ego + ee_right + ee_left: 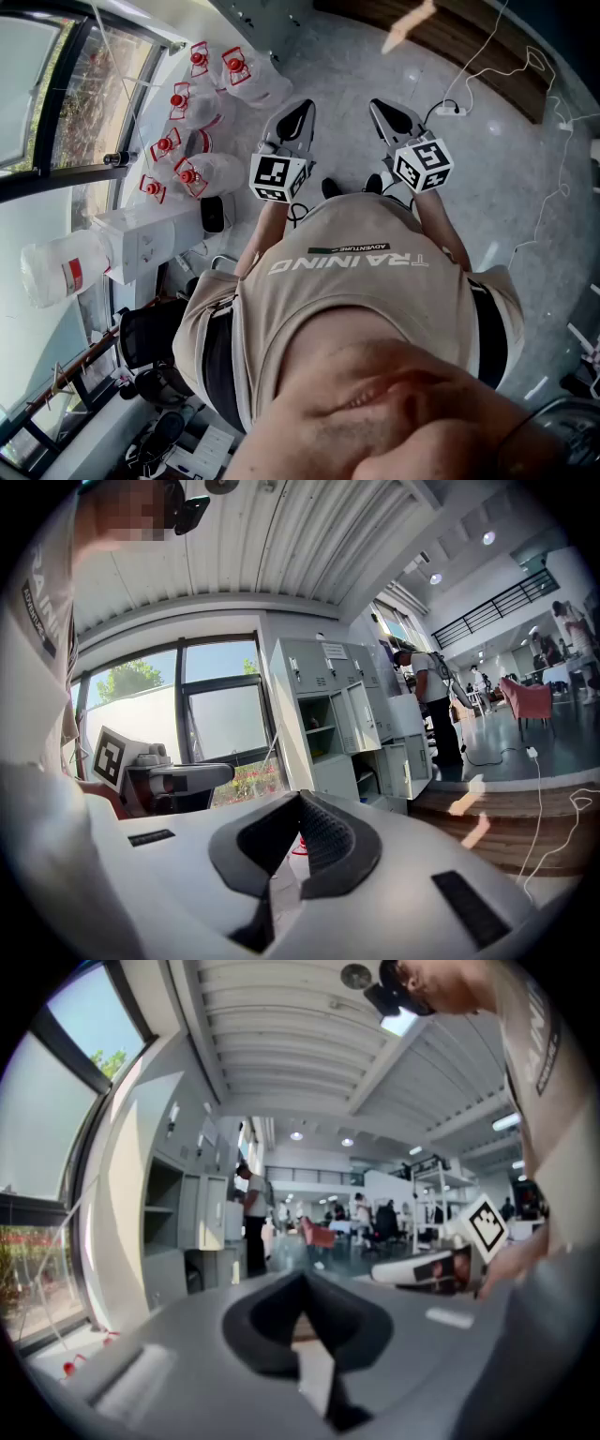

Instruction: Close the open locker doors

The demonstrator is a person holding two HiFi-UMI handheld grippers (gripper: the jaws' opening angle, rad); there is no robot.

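Lockers: the pale grey metal locker bank (pixel 314 682) stands beside the large dark-framed window (pixel 220 719), well apart from both grippers. Its open doors (pixel 364 714) hang upright on vertical hinges.
Bearing: the bank is a little right of straight ahead from the right gripper (pixel 300 797), and well off to the left of the left gripper (pixel 302 1279).
Nearer hand: we cannot tell, since both grippers are held close to the chest.
Left jaws: tips together, nothing between them.
Right jaws: tips together, empty.
Bystander: a person in dark trousers (pixel 433 705) stands at the bank's far end.
Next, we judge: walk closer, then push on a door's free edge.
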